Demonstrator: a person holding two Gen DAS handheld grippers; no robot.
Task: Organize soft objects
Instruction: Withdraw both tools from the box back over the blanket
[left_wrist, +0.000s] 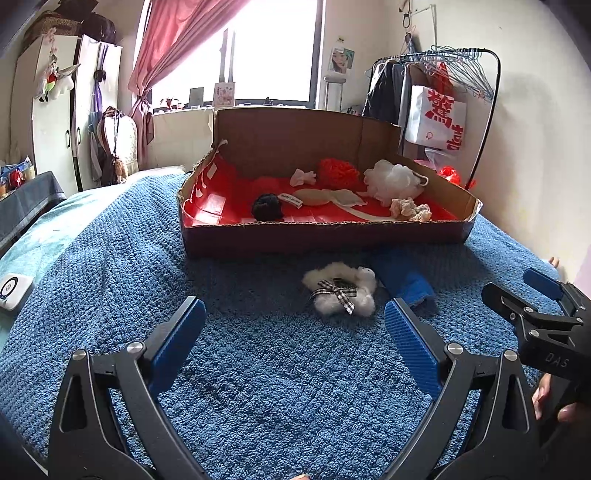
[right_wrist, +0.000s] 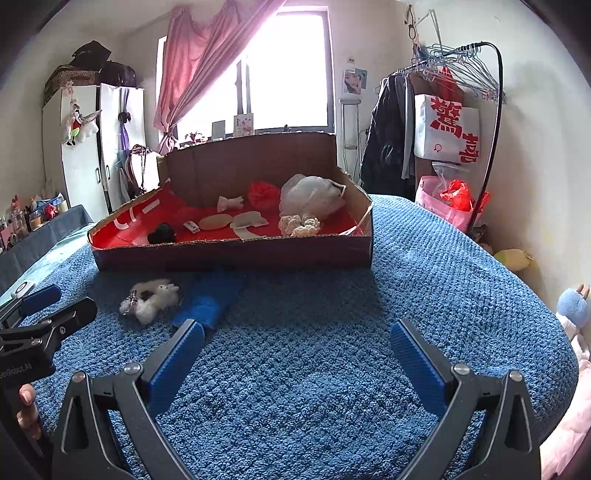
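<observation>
I hold my left tool (left_wrist: 295, 321) low over the bed's blue blanket (left_wrist: 258, 387), its two blue-padded fingers (left_wrist: 177, 343) spread wide with nothing between them. It points forward toward the cardboard box (left_wrist: 325, 236). My right tool (right_wrist: 297, 345) hangs level beside it, aimed the same way, its fingers equally wide and empty over bare blanket. From the left wrist view, the right tool's tip juts in at the right edge, and a few of my fingers (left_wrist: 543, 398) show curled round its handle. From the right wrist view, the left tool appears at the left edge, with my hand (right_wrist: 27, 410) gripping it below.

The fluffy white toy (left_wrist: 341, 291), tied with a checked ribbon bow, lies on the blanket ahead of my left tool, just short of the box's front wall. A folded blue cloth (left_wrist: 404, 278) lies just beside it on the right, nearly touching, close to the left tool's right finger.

Inside the box, on its red lining, rest a white mesh bath puff (left_wrist: 393, 179), a red puff (left_wrist: 338, 171), a cream crocheted piece (left_wrist: 410, 209), a black fuzzy ball (left_wrist: 267, 205), a small white bow (left_wrist: 303, 177) and flat beige pads (left_wrist: 328, 196). None of these touch my tools.
</observation>
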